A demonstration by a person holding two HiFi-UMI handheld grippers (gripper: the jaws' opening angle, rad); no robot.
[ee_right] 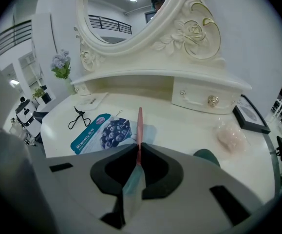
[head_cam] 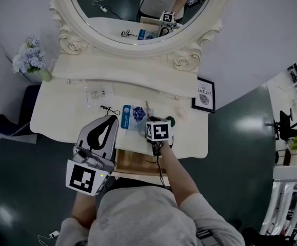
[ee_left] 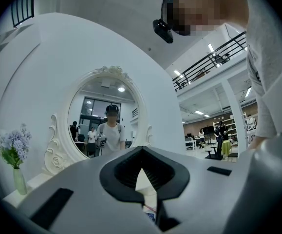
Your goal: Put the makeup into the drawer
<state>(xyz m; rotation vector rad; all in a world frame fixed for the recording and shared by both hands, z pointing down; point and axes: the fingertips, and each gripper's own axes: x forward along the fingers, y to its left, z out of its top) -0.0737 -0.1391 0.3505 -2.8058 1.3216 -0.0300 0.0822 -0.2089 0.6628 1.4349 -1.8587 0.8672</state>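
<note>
My right gripper point(ee_right: 139, 148) is shut on a thin pink makeup stick point(ee_right: 140, 123) that points forward over the white vanity top point(ee_right: 179, 130). In the head view this stick point(head_cam: 147, 108) juts out beyond the right gripper's marker cube point(head_cam: 158, 131). A blueberry mask packet point(ee_right: 102, 132) lies just left of the stick, and a black eyelash curler point(ee_right: 77, 117) lies farther left. My left gripper point(head_cam: 112, 118) hovers at the table's front left, shut with nothing in it. A wooden drawer point(head_cam: 133, 163) stands open under the front edge, partly hidden by my right arm.
A green round item point(ee_right: 207, 156) and a pink puff point(ee_right: 231, 135) lie to the right. A framed picture point(head_cam: 204, 94) leans at the right back. A small knobbed drawer point(ee_right: 212, 100) sits under the oval mirror point(head_cam: 138, 9). A vase of flowers point(head_cam: 30, 60) stands at the left.
</note>
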